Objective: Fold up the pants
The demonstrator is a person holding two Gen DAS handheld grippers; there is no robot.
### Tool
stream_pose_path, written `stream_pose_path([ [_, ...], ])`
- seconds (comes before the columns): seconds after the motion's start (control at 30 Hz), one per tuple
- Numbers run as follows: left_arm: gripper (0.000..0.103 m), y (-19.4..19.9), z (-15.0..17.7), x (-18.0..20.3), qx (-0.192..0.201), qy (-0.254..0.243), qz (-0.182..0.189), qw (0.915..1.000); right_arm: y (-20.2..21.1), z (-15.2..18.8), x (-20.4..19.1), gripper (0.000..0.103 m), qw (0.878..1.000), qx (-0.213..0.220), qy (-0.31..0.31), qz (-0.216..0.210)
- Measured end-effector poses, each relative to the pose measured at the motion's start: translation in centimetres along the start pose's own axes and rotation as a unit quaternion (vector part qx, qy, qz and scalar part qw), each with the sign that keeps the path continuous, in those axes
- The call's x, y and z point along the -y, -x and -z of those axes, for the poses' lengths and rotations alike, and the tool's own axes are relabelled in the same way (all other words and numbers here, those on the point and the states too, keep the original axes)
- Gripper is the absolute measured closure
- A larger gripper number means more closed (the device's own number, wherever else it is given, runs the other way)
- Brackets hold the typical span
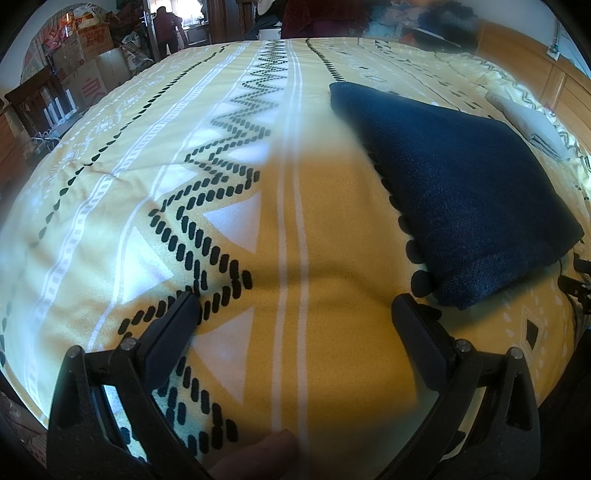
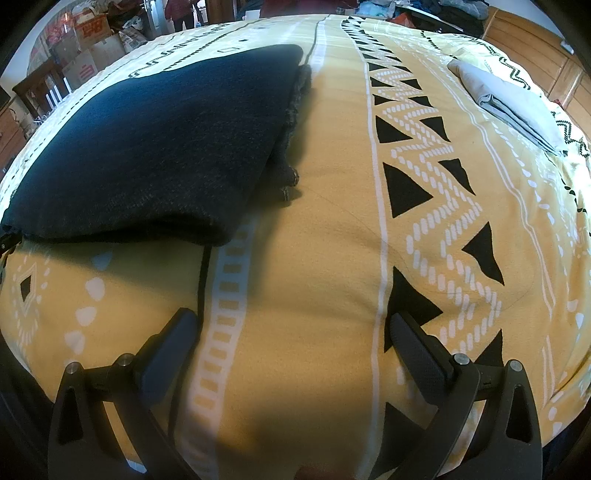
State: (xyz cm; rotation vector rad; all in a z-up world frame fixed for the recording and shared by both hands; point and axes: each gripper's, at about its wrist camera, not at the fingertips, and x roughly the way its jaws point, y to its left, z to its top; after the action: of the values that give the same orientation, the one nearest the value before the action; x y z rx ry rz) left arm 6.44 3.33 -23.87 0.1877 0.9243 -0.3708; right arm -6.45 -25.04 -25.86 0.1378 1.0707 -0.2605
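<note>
Two grippers, both with jaws spread wide and nothing between the fingers. Left gripper (image 1: pixel 295 314) hovers over the yellow patterned bedspread (image 1: pixel 325 206), fingers framing a white double stripe; the dark blue pants (image 1: pixel 454 184) lie folded into a compact wedge ahead and to its right, flat on the bedspread, with the near corner just beside the right finger tip but not touching it as far as visible. Right gripper (image 2: pixel 291 325) sits over the same bedspread (image 2: pixel 325 229), released, fingers apart over a plain yellow band between a white ladder stripe and a row of black triangles. From this view the pants (image 2: pixel 159 147) are ahead-left, folded edge facing the camera, layered edges with frayed hem (stacked, slightly offset) showing on the right side. Small piece of the other gripper peeks at the far left edge near the pants corner. Light grey folded cloth (image 2: pixel 509 107) rests farther back right on the bedspread, well apart from the pants; same cloth (image 1: pixel 532 122) seen at the right in the left view. Cardboard boxes (image 1: pixel 85 55) are stacked in the background left, beyond the bed. A person (image 1: pixel 166 26) is standing at a doorway, far back.
</note>
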Motion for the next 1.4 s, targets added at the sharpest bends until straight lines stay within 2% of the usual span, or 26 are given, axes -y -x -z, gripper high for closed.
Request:
stream_pose_path([
  [0.17,0.000,1.4,-1.0,1.0,0.003,-0.001,-0.028,0.9996,1.1,-0.1,-0.4,0.000,1.000,0.012,0.012,0.016],
  [0.3,0.000,6.5,-3.2,3.8,0.054,-0.009,-0.035,0.9979,5.3,-0.4,-0.8,0.000,0.999,0.052,-0.001,0.013],
  [0.33,0.000,7.6,-3.9,4.5,0.064,-0.011,-0.043,0.9970,7.4,-0.7,-1.2,0.000,0.997,0.074,-0.003,0.011],
  [0.43,0.000,12.2,-6.9,7.3,0.112,-0.007,-0.054,0.9922,12.0,-2.1,-2.2,0.000,0.993,0.119,-0.004,0.014],
  [0.6,0.000,18.2,-9.9,9.5,0.181,0.008,-0.051,0.9821,20.4,-5.3,-4.1,0.000,0.980,0.200,-0.017,0.010],
  [0.7,0.000,19.8,-10.9,9.7,0.178,0.024,-0.023,0.9834,23.5,-6.4,-5.0,0.000,0.975,0.222,-0.021,0.008],
  [0.83,0.000,21.3,-10.7,9.8,0.196,0.036,-0.040,0.9790,26.2,-7.7,-6.7,0.000,0.971,0.240,-0.016,0.010],
  [0.93,0.000,21.5,-10.8,9.3,0.190,0.045,-0.048,0.9796,27.3,-8.1,-7.8,0.000,0.970,0.244,-0.005,0.012],
  [1.4,0.000,22.1,-10.0,9.5,0.181,0.043,-0.049,0.9813,28.7,-8.2,-10.4,0.000,0.969,0.247,0.020,0.017],
])
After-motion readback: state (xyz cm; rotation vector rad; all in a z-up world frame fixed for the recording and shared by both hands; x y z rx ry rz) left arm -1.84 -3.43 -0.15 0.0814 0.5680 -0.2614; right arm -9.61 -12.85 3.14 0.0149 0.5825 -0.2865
